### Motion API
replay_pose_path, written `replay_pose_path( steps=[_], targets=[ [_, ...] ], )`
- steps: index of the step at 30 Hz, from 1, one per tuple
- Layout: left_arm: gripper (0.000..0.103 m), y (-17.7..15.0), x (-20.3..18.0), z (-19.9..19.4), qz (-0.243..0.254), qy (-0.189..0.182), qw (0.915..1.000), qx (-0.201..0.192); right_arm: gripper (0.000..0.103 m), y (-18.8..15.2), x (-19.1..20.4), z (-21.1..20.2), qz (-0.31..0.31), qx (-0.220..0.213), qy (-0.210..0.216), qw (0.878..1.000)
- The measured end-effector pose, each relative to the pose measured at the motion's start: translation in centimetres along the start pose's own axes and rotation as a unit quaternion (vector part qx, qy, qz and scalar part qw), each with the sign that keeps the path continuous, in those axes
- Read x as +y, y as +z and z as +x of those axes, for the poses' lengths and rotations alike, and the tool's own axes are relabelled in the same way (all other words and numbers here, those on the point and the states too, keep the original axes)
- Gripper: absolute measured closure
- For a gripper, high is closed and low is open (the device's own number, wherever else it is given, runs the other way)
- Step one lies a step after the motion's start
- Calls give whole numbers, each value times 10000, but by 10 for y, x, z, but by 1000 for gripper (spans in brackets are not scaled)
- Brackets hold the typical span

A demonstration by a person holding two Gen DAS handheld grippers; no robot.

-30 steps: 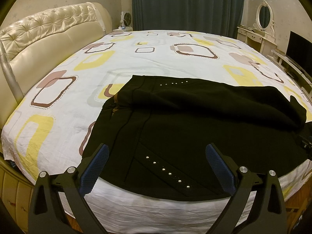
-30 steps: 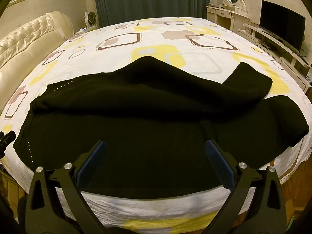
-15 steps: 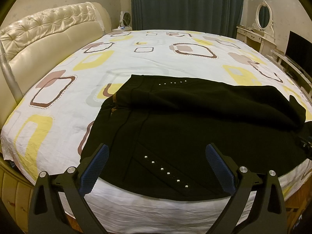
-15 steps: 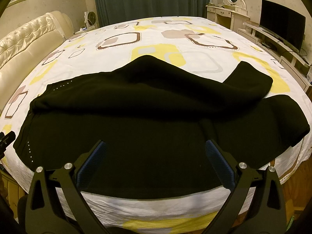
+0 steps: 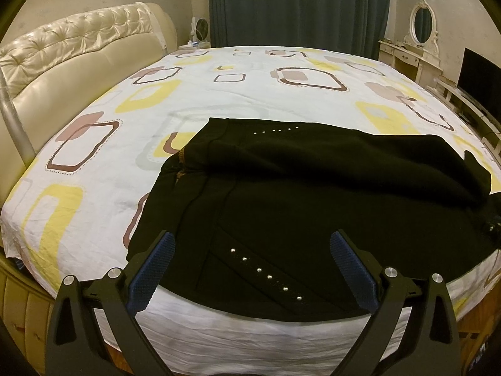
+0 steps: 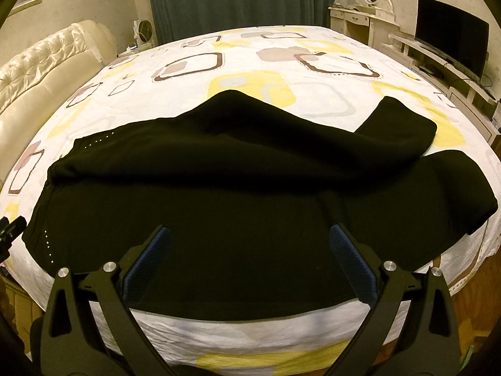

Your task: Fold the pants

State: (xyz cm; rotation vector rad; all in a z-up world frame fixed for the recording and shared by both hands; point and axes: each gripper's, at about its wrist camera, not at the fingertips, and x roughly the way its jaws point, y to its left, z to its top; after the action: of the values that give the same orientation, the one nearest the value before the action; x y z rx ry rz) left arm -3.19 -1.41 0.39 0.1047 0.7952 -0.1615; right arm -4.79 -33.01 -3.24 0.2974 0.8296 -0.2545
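Black pants (image 5: 313,188) with small silver studs lie spread across the near part of the bed, one leg folded over the other, waist to the left and cuffs to the right. They also show in the right wrist view (image 6: 235,181). My left gripper (image 5: 252,244) is open and empty, hovering above the waist end near the stud row. My right gripper (image 6: 250,238) is open and empty, hovering above the middle of the legs near the bed's front edge.
The round bed (image 5: 250,94) has a patterned white, yellow and brown sheet. A cream tufted headboard (image 5: 78,50) stands at the left. A dresser with mirror (image 6: 372,3) and a TV (image 6: 451,47) stand at the right, dark curtains (image 5: 297,6) behind.
Both grippers have drawn back slightly and stay open. The pants have not moved.
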Motion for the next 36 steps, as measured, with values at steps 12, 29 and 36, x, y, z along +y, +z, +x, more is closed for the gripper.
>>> replay_pose_path(
  steps=[12, 29, 36],
  targets=[
    [4, -4, 4, 4, 12, 4, 10000, 85, 2, 41, -119, -46, 977, -498, 625, 9920],
    [4, -13, 3, 26, -60, 176, 9988, 450, 2, -76, -385, -6, 5763, -239, 2711, 7706],
    [4, -16, 3, 35, -93, 262, 9979, 590, 2, -94, -369, 32, 6437, -252, 3398, 6853]
  ],
)
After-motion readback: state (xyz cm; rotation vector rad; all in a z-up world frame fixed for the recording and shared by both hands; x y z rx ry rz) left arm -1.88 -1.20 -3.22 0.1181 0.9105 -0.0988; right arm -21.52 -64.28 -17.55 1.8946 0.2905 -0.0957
